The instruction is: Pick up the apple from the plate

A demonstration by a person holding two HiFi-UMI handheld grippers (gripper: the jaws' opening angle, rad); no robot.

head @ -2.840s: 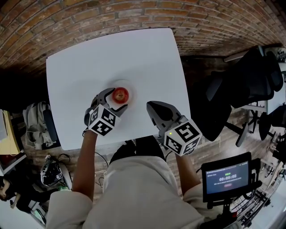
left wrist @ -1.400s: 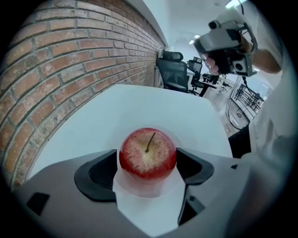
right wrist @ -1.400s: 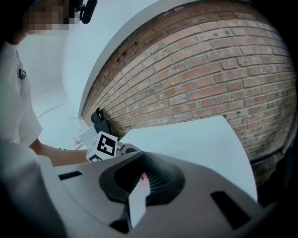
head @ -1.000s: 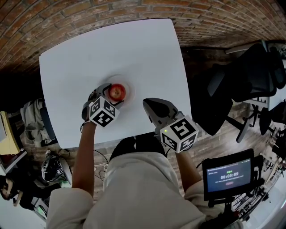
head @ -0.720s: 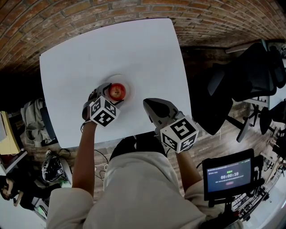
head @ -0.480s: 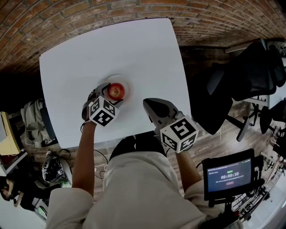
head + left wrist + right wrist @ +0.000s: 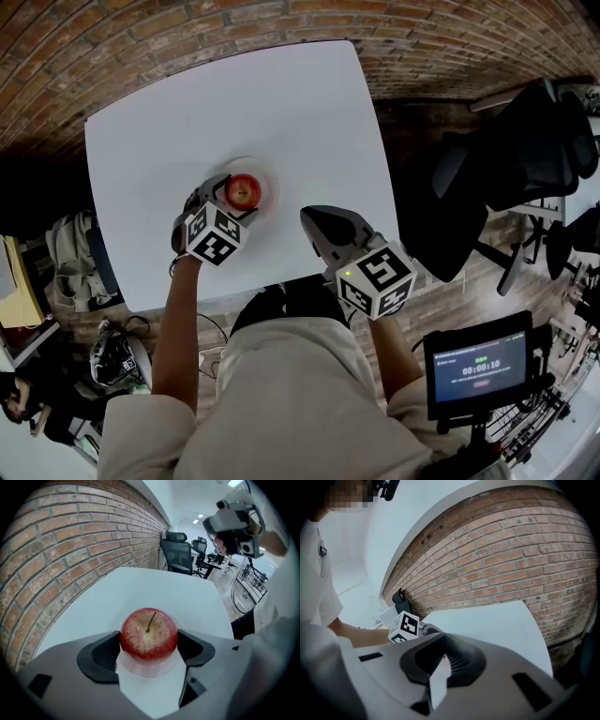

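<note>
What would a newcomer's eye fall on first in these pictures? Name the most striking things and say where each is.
The red apple sits on a small white plate near the front left of the white table, with the left gripper closed on its sides. The right gripper hangs shut and empty above the table's near right part. A brick wall stands beyond the table.

White table (image 7: 281, 108), brick wall (image 7: 187, 28), black chair (image 7: 525, 159)
</note>
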